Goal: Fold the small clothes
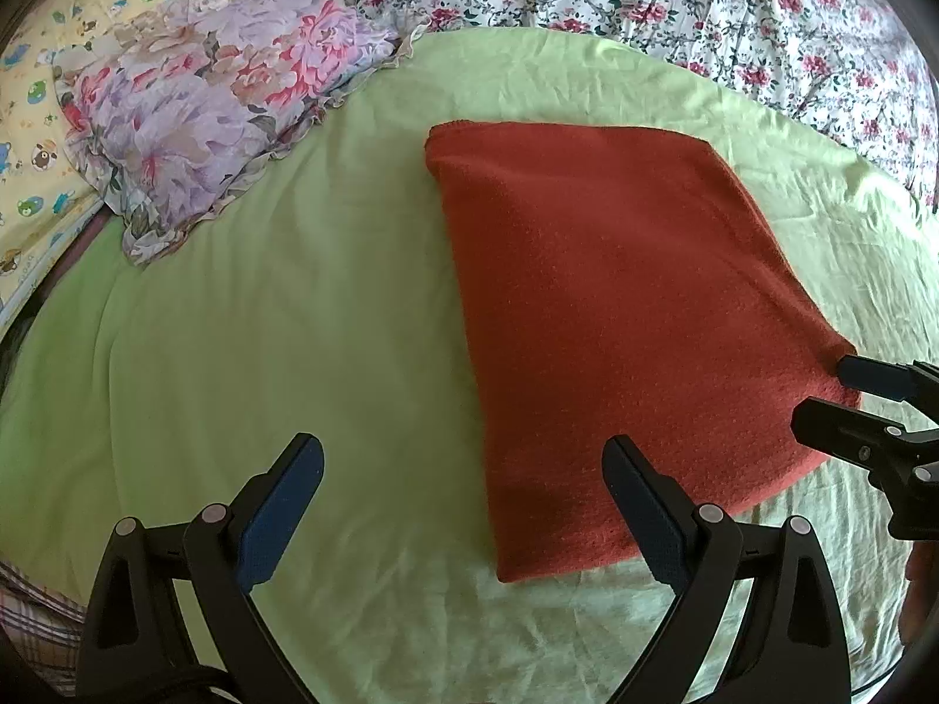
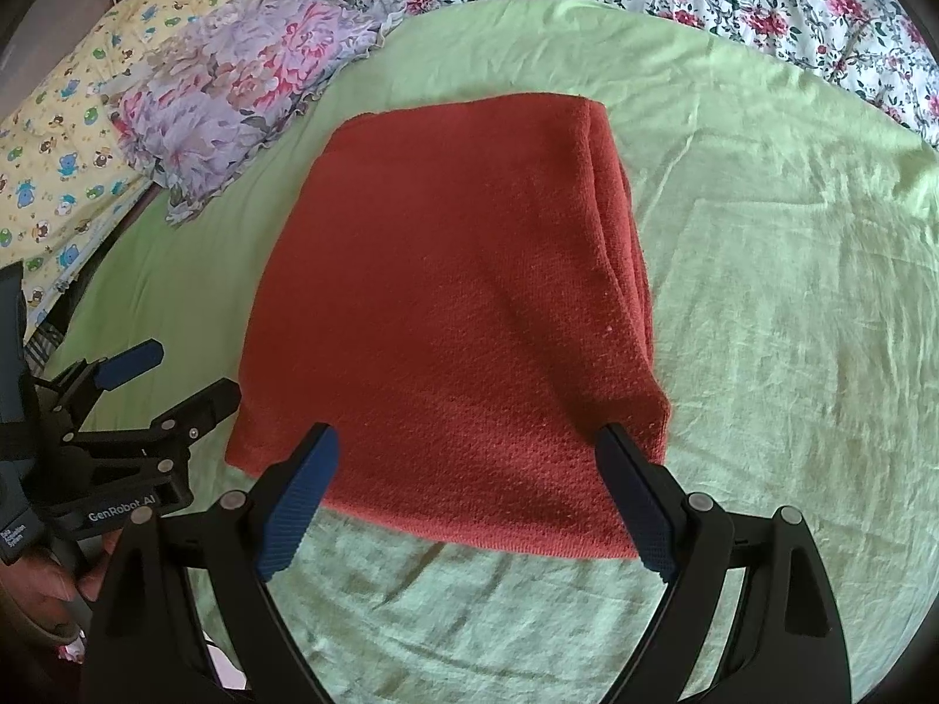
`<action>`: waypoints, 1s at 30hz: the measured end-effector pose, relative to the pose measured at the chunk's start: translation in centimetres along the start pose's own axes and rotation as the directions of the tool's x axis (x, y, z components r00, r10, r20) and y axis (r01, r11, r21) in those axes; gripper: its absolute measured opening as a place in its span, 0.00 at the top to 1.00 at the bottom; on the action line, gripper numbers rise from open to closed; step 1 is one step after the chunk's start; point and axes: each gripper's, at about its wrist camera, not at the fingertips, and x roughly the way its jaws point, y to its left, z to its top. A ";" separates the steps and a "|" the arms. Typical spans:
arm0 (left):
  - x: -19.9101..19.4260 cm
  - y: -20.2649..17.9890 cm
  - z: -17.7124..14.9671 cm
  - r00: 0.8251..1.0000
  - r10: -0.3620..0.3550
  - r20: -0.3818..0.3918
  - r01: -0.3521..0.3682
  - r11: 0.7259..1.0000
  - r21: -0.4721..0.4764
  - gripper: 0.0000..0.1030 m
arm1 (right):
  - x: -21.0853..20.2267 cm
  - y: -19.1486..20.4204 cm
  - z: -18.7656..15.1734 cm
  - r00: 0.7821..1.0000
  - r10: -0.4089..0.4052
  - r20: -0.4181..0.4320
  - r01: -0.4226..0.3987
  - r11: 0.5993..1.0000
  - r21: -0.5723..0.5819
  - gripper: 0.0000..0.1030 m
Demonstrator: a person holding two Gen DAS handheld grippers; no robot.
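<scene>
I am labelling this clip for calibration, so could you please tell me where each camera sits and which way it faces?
Left wrist: sits on the left gripper, looks forward over the green sheet left of the folded red cloth; its open fingers show, and the right gripper at the right edge.
Right wrist: sits on the right gripper, faces the red cloth's near edge; its open fingers show, with the left gripper at the left edge.
Shared: red cloth, green sheet, floral pillow, both grippers.
</scene>
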 end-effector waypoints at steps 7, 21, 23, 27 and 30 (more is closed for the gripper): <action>-0.1 0.0 0.1 1.000 -0.009 0.006 0.009 1.000 -0.002 0.07 | 0.0 0.0 0.0 1.000 0.005 0.003 -0.005 1.000 0.001 0.13; -0.6 -0.2 0.0 1.000 -0.021 0.018 0.021 1.000 0.007 0.07 | -0.3 0.2 -0.1 1.000 0.006 0.013 -0.006 1.000 0.014 0.13; -0.7 -0.3 -0.1 1.000 -0.021 0.020 0.021 1.000 0.006 0.07 | -0.4 0.3 -0.2 1.000 0.005 0.016 -0.005 1.000 0.018 0.13; -0.7 -0.3 0.0 1.000 -0.023 0.020 0.023 1.000 0.007 0.07 | -0.5 0.4 -0.3 1.000 0.004 0.019 -0.005 1.000 0.024 0.13; -0.6 -0.3 0.1 1.000 -0.025 0.020 0.024 1.000 0.008 0.07 | -0.6 0.3 -0.2 1.000 0.007 0.021 -0.007 1.000 0.027 0.13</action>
